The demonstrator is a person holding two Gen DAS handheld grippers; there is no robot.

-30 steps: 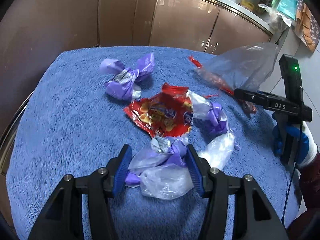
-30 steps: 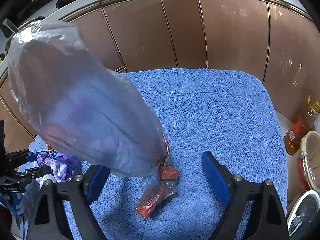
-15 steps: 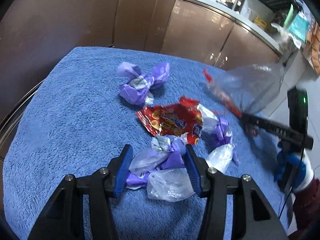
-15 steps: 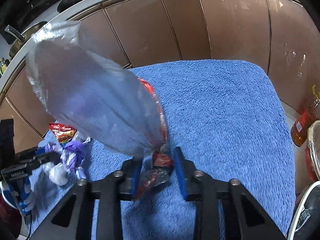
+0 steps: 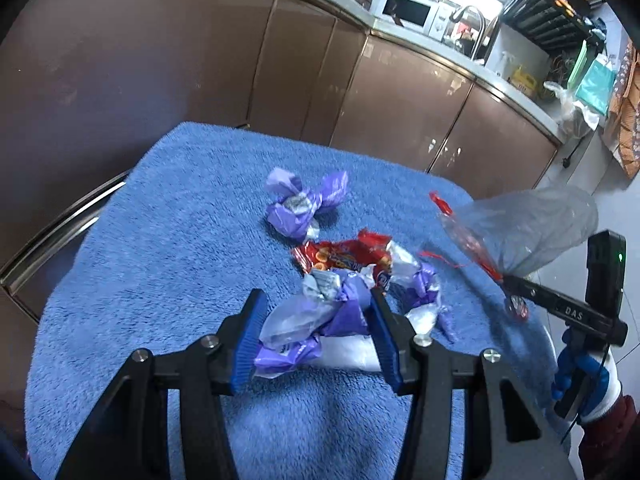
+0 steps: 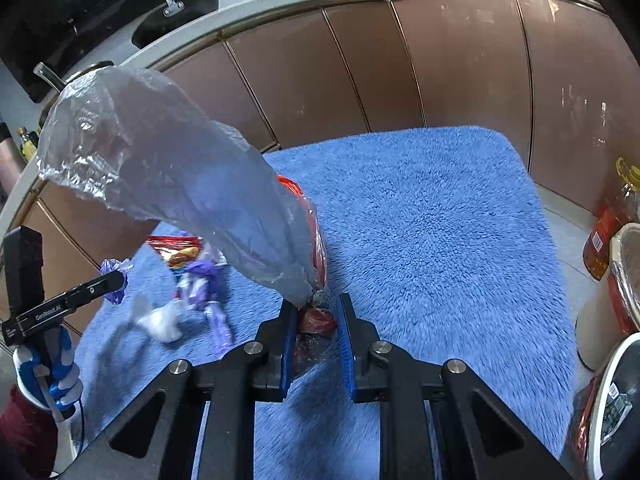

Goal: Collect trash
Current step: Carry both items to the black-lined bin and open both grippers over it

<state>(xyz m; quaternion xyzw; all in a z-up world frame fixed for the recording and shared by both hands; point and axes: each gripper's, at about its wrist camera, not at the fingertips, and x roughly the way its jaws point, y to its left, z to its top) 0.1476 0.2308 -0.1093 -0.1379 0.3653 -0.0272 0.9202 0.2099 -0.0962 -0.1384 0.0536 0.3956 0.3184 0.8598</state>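
My left gripper [image 5: 316, 312] is shut on a crumpled purple and clear wrapper [image 5: 316, 320] and holds it above the blue towel [image 5: 168, 248]. On the towel lie a red snack packet [image 5: 344, 258], a second purple wrapper [image 5: 300, 204] farther back and a third purple and clear wrapper [image 5: 420, 292] to the right. My right gripper [image 6: 316, 312] is shut on the twisted end of a clear plastic bag [image 6: 168, 172] with red trim. The bag stands up to the left, and it also shows in the left wrist view [image 5: 524, 228].
Brown cabinet fronts [image 5: 400, 96] ring the table on the far sides. An oil bottle [image 6: 612, 220] and round bins [image 6: 616, 392] stand on the floor to the right of the towel. The towel's right half [image 6: 440, 220] is bare.
My right gripper closed on the clear bag's end and lifted it. My left gripper rose with the purple and clear wrapper between its pads.
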